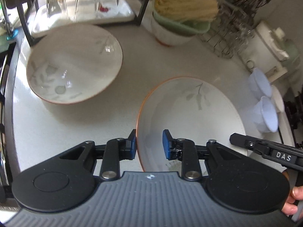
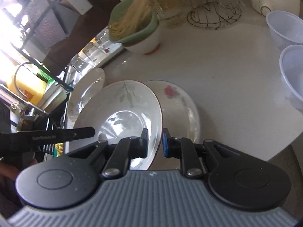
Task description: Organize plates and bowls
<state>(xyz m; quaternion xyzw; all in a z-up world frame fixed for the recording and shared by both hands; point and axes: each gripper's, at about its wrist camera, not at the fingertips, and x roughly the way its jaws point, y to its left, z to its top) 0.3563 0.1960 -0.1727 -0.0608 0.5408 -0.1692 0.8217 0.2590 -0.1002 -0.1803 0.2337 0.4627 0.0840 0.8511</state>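
Observation:
A white deep plate with a leaf pattern and orange rim is held between both grippers. My left gripper is shut on its left rim, one pad outside and one inside. On the opposite rim my right gripper is shut too. A finger of the right gripper shows at the plate's far side, and a left finger shows in the right wrist view. A second leaf-patterned plate lies on the white counter. A rose-patterned plate lies partly under the held one.
A green bowl of dry noodles sits in a white bowl at the back. Glasses on a tray, a wire rack and clear plastic bowls ring the counter. A sink tap is beside it.

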